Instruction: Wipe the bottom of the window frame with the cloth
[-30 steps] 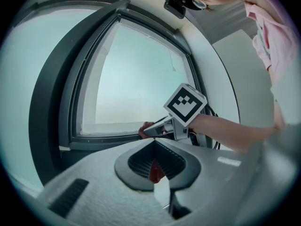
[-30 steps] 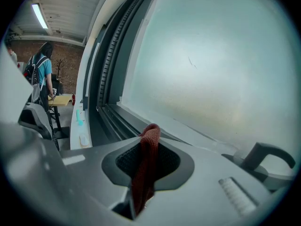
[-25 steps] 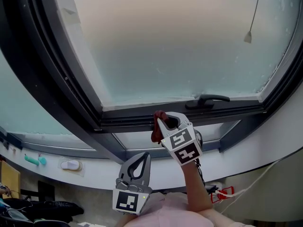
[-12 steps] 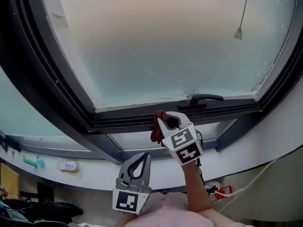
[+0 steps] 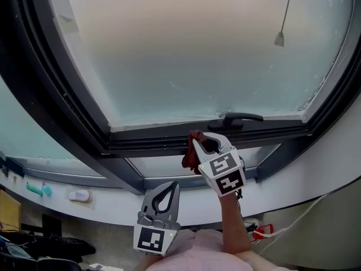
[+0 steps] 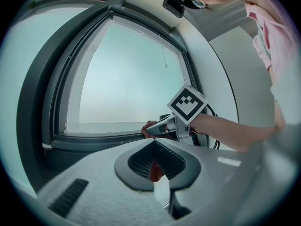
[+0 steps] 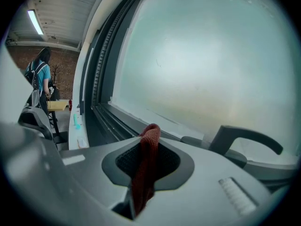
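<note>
The right tool [image 5: 196, 143] pinches a fuzzy red cloth [image 5: 190, 158] at the smooth dark window frame [image 5: 152, 136]; the left tool [image 5: 173, 186], below, is closed.

— Where do we look from up top?
— Our head view sits above and behind both tools, facing forward and down. The left gripper [image 5: 169, 192] is nearest us, and the right gripper [image 5: 202, 143] is ahead of it at the window frame [image 5: 152, 139].
— And our left gripper view?
— We ride behind its jaws, well back from the frame, with the right gripper [image 6: 153, 127] showing beyond its tips.
— And the right gripper view?
— We're close in, looking along its jaws, with the window handle [image 7: 244, 138] just past the tips to the right. All three views share the frame's bottom rail and the cloth [image 7: 146, 164].
</note>
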Available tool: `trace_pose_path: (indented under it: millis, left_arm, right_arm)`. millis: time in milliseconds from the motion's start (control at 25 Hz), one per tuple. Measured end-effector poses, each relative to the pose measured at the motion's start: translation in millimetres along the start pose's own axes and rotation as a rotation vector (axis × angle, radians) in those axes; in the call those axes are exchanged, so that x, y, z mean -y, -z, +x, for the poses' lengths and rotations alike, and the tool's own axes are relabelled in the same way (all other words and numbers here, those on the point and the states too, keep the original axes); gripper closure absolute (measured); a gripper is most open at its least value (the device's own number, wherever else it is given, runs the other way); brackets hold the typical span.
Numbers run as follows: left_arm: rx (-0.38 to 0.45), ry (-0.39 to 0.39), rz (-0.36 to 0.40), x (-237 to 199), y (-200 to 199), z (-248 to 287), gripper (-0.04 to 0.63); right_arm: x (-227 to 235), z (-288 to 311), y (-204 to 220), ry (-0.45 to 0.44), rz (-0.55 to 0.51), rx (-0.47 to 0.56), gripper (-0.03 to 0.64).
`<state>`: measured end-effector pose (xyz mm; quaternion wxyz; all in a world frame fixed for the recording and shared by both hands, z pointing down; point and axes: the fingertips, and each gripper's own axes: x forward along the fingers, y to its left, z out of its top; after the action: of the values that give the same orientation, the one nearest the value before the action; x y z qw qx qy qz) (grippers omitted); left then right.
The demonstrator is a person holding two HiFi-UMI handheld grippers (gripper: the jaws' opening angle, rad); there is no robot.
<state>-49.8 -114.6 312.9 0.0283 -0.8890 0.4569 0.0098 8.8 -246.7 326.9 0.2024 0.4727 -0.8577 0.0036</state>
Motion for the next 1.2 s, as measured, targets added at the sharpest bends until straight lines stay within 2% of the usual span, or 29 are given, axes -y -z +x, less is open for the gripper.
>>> trace_pose_path:
  millis: [1200]
  left_arm:
    - [0.009, -0.059, 0.015, 19.0, -0.8, -2.2, 0.595]
  right_arm:
    - [61.2, -36.2, 27.0, 0.069, 0.071, 0.026, 0.561]
